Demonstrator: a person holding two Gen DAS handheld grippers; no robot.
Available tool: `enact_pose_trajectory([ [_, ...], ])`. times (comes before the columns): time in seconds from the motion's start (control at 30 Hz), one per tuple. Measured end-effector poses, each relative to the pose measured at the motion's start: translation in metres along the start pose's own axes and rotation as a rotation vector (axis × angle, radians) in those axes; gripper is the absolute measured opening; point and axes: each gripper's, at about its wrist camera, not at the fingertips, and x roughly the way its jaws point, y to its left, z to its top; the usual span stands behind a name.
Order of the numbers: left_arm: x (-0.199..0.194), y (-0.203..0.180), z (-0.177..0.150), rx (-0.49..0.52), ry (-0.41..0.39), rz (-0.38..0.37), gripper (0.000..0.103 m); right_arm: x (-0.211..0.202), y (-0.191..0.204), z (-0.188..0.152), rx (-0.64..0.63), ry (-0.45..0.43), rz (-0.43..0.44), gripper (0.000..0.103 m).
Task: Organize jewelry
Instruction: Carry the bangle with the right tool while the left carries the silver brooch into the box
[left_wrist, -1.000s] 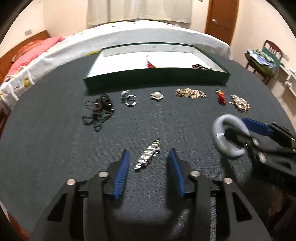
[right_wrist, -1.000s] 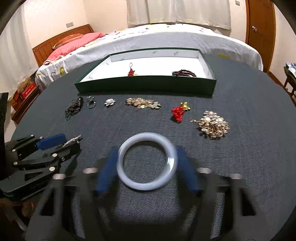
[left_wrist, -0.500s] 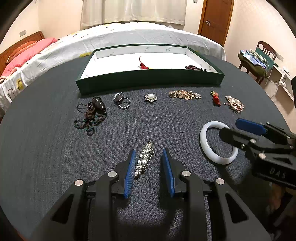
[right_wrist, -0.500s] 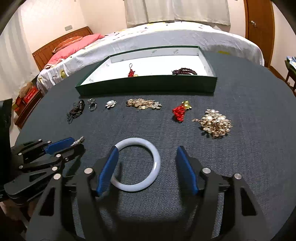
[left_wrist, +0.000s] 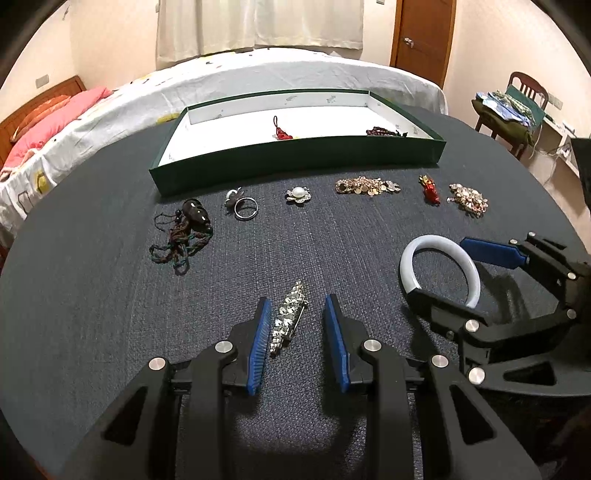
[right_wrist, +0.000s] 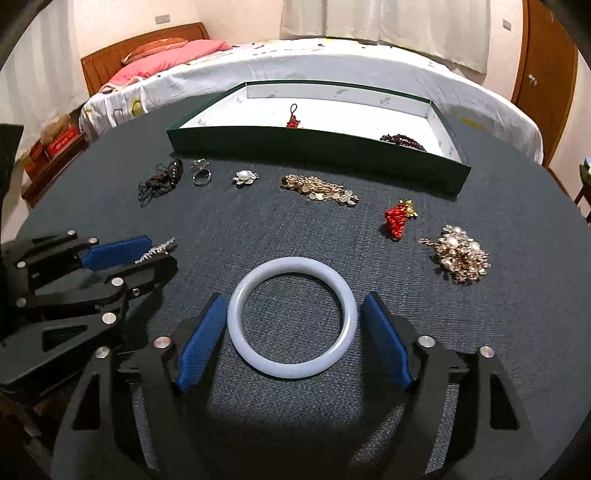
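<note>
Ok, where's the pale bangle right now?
The pale bangle lies flat on the table between the right gripper's opening jaws, untouched, with the pearl cluster to its right.

Both pictures are sharp and evenly lit by warm indoor light from above, with no motion blur. The fisheye lens bends the bench (left_wrist: 92, 295) into a round shape and leaves dark corners at the edges. Soft shadows lie under the right gripper (left_wrist: 439, 269), and a pale glare patch shows on the dark cloth near the lower middle of each view.
</note>
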Motion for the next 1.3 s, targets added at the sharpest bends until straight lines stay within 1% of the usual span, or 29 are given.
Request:
enact_pose_trajectory([
  [0.1, 0.0, -0.002, -0.001, 0.015, -0.005, 0.011, 0.031, -0.001, -0.004, -0.001, 0.012, -0.003, 0.005, 0.069],
  [0.13, 0.0, -0.002, -0.001, 0.017, -0.006, 0.013, 0.028, -0.002, -0.004, -0.002, 0.013, -0.004, 0.005, 0.069],
  [0.17, 0.0, -0.002, -0.001, 0.017, -0.008, 0.018, 0.018, -0.002, -0.005, -0.002, 0.02, -0.006, 0.007, 0.069],
  [0.2, -0.001, -0.001, -0.001, 0.016, -0.01, 0.019, 0.013, -0.002, -0.006, -0.002, 0.029, -0.008, 0.01, 0.069],
  [0.23, -0.001, 0.001, -0.001, 0.005, -0.014, 0.0, 0.012, -0.003, -0.009, -0.001, 0.041, -0.01, 0.011, 0.069],
  [0.33, -0.001, 0.006, -0.002, -0.022, -0.019, -0.022, 0.012, -0.006, -0.013, 0.0, 0.057, -0.021, 0.004, 0.069],
  [0.57, -0.004, 0.006, 0.0, -0.024, -0.034, -0.017, 0.012, -0.009, -0.015, 0.001, 0.058, -0.033, 0.003, 0.069],
  [0.83, -0.019, 0.013, 0.014, -0.038, -0.09, -0.009, 0.012, -0.018, -0.019, 0.012, 0.063, -0.073, 0.007, 0.069],
  [1.0, -0.021, 0.02, 0.033, -0.047, -0.124, -0.015, 0.012, -0.025, -0.024, 0.038, 0.067, -0.127, 0.01, 0.069],
  [1.1, -0.016, 0.03, 0.053, -0.062, -0.145, -0.021, 0.012, -0.025, -0.03, 0.062, 0.069, -0.168, 0.007, 0.069],
  [1.17, -0.01, 0.038, 0.072, -0.076, -0.17, -0.022, 0.012, -0.023, -0.034, 0.078, 0.068, -0.194, -0.004, 0.069],
  [1.3, 0.007, 0.053, 0.107, -0.095, -0.207, -0.018, 0.012, -0.009, -0.042, 0.109, 0.08, -0.215, 0.0, 0.069],
])
